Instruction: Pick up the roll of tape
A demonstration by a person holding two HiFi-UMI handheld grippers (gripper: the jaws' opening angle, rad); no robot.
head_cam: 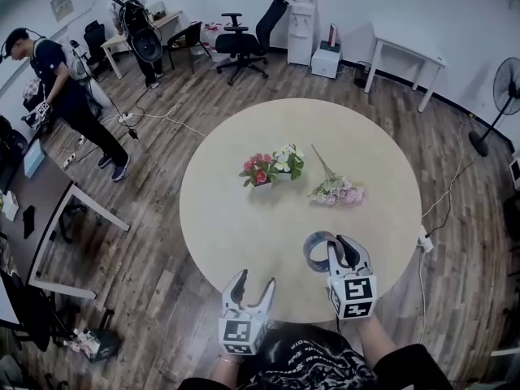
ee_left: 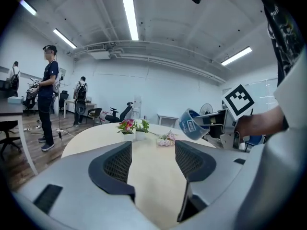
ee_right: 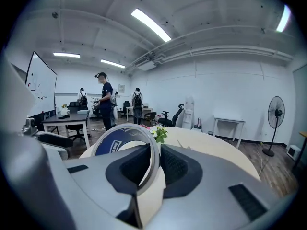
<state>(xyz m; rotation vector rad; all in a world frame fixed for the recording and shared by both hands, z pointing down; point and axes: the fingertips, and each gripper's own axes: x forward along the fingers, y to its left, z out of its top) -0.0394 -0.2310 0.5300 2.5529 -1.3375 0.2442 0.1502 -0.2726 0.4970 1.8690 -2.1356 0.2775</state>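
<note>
- Pinches a blue-sided roll of pale tape (ee_right: 113,143) by its wall in the right gripper (ee_right: 154,158), jaws only narrowly apart, one pad inside the ring and one outside.
- Holds the roll upright, clear of the round beige table (head_cam: 236,226).
- Shows the left gripper (ee_left: 153,161) empty, jaws wide apart, beside the right.
- Sets potted red-and-white flowers (head_cam: 270,167) and a pink bouquet (head_cam: 337,192) well ahead of both.

An office-like workroom: swivel chairs (head_cam: 242,45) and white desks (head_cam: 402,49) along the walls, a whiteboard (ee_right: 42,80), ceiling strip lights (ee_left: 130,18), a water dispenser (head_cam: 301,19), wood-plank floor (head_cam: 154,242).
</note>
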